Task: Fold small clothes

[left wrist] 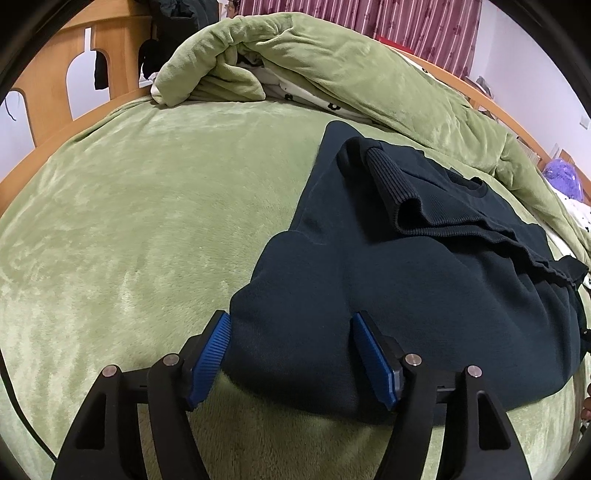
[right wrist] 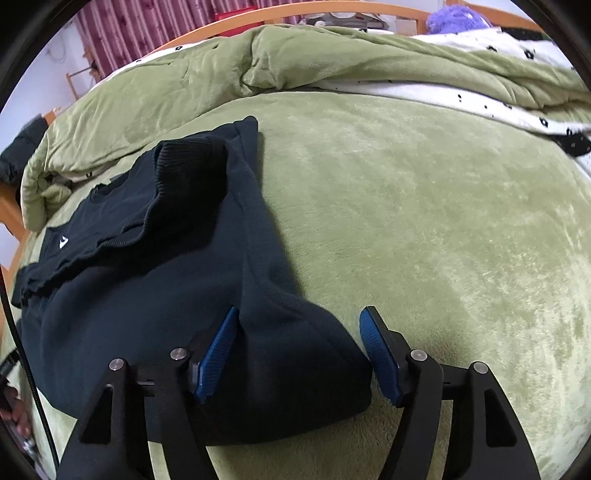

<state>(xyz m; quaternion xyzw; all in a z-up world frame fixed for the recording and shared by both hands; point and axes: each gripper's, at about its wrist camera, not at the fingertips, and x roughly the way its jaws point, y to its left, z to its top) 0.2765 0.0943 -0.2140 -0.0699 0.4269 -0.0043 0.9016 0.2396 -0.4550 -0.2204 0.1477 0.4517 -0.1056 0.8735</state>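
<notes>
A dark navy sweatshirt [left wrist: 406,258] lies partly folded on the green plush bedspread [left wrist: 129,221], with its ribbed hem and a cuff [left wrist: 391,184] turned back on top. My left gripper [left wrist: 291,317] straddles the near left corner of the folded edge. Its blue pads [left wrist: 216,343] flank the cloth without clamping it. In the right wrist view the same sweatshirt [right wrist: 147,277] shows a small white logo [right wrist: 63,242]. My right gripper [right wrist: 301,312] straddles the near right corner, and a sliver of bedspread shows beside its right pad [right wrist: 376,347].
A bunched green duvet [left wrist: 295,55] with a white patterned lining lies across the back of the bed. A wooden bed frame [left wrist: 48,92] runs along the left, with maroon curtains [left wrist: 406,18] behind. A purple plush toy [right wrist: 458,16] sits beyond the duvet. Bare bedspread [right wrist: 443,221] spreads to the right.
</notes>
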